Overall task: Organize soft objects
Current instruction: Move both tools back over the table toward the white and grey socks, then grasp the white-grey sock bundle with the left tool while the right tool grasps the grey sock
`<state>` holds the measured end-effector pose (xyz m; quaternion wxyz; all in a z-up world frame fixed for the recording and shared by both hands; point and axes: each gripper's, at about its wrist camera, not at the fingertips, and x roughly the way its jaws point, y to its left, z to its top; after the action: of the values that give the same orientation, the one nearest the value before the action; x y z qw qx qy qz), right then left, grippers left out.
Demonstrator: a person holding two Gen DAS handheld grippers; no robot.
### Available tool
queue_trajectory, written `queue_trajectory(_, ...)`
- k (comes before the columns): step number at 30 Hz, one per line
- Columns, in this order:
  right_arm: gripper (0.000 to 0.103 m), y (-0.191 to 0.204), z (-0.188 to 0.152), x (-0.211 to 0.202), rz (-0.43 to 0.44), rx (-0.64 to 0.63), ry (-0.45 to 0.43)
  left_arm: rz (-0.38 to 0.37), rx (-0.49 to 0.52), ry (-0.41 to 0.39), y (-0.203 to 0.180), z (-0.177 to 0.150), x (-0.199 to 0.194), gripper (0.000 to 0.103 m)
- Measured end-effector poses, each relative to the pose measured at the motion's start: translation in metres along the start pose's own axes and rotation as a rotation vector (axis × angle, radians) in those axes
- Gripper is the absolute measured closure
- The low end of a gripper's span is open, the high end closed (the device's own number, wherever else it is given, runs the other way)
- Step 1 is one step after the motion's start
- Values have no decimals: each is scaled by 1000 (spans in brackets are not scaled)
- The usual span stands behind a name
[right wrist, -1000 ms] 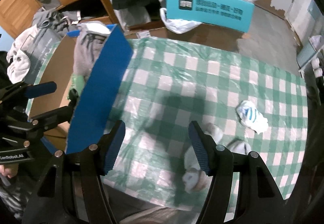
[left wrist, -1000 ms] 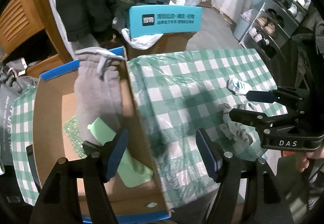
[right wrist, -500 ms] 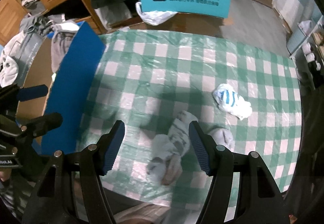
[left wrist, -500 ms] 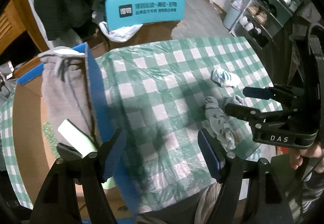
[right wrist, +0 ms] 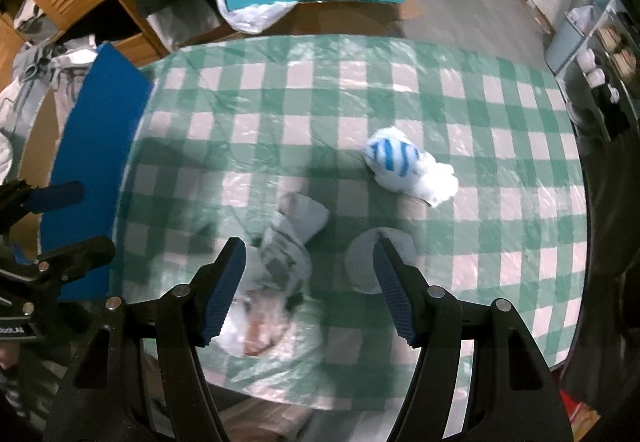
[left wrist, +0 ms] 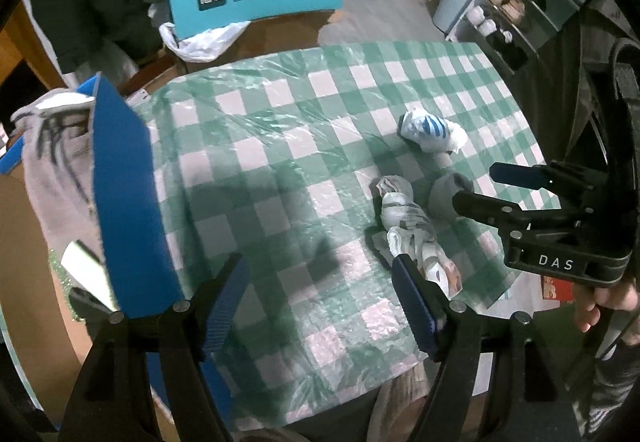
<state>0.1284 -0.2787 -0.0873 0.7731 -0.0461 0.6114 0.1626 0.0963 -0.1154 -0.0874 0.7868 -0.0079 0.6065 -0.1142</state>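
In your left wrist view, your left gripper (left wrist: pixel 320 302) stands wide with nothing between its blue pads; its jaws have just been opening. It hangs over the green-and-white checked plastic tablecloth (left wrist: pixel 280 130), bottom centre of the frame. The long grey patterned sock bundle (left wrist: pixel 408 226) lies right of centre, touching the right-hand pad. A rolled grey sock (left wrist: pixel 448 190) sits just beside it, and a white sock ball with blue stripes (left wrist: pixel 430 130) lies above them. The blue-edged cardboard box (left wrist: pixel 124 202) fills the left side, with a grey garment (left wrist: pixel 52 170) draped into it.

In your right wrist view, your right gripper (right wrist: pixel 308 294) is open and empty, straddling the patterned bundle (right wrist: pixel 288 242) at lower centre, with the rolled grey sock (right wrist: pixel 360 266) at its right pad.

You appear to be reaching for the next sock. Lower, close on the bundle, then carry it to the box at the left.
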Motion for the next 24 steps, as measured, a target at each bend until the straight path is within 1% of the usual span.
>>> queue_trajectory(3, 37, -11, -4, 7, -10, 19, 15, 1, 5, 21, -5, 2, 11, 27)
queue_trajectory(6, 37, -21, -6, 15, -20, 37, 23, -14, 7, 41, -12, 5, 20, 27)
queue_trajectory(9, 37, -30, -6, 22, -32, 55, 29, -25, 19, 50, -21, 7, 26, 22)
queue_trajectory(10, 37, -33, -6, 25, -32, 63, 31, -28, 25, 51, -24, 8, 28, 22)
queue_trajectory(17, 37, -40, -5, 46, -33, 68, 62, -29, 52, 83, -38, 11, 43, 22)
queue_trajectory(24, 37, -46, -4, 68, -55, 79, 97, -45, 19, 113, -39, 16, 60, 22)
